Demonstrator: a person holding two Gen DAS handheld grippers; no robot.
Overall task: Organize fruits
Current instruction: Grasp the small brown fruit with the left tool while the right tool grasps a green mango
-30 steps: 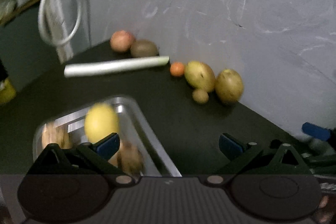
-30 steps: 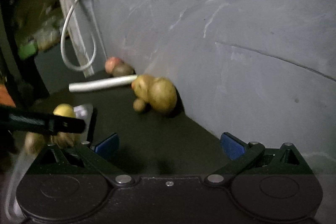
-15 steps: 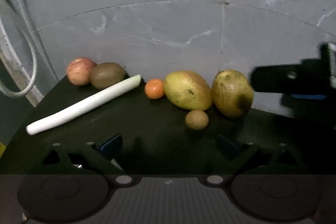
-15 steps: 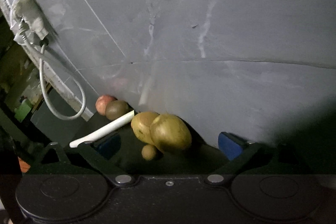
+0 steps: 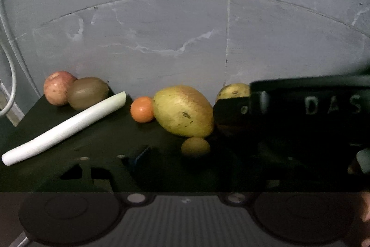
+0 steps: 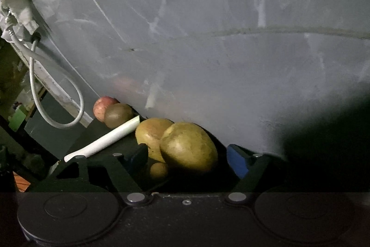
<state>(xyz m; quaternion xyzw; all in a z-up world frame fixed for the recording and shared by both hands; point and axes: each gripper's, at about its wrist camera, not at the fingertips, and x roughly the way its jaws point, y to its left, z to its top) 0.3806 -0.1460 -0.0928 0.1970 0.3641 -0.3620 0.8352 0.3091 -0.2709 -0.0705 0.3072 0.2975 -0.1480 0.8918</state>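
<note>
My right tool (image 6: 187,160) is spread wide, its blue pads either side of the big yellow-brown fruit (image 6: 188,147) by the far wall, clasping nothing. My left tool (image 5: 192,161) sits low in shadow; I cannot tell its spread. Along the dark worktop (image 5: 104,138) lie an apple (image 5: 56,90), kiwi (image 5: 87,93), leek (image 5: 64,129), mandarin (image 5: 141,109), mango (image 5: 182,114) and a small round fruit (image 5: 195,147).

Two large yellow-green mangoes (image 5: 183,114) (image 6: 188,146), one reddish apple (image 5: 57,90), one brown kiwi (image 5: 87,92), one small orange tangerine (image 5: 141,109), one small round yellowish fruit (image 5: 195,147), one white leek stalk (image 5: 67,127).
</note>
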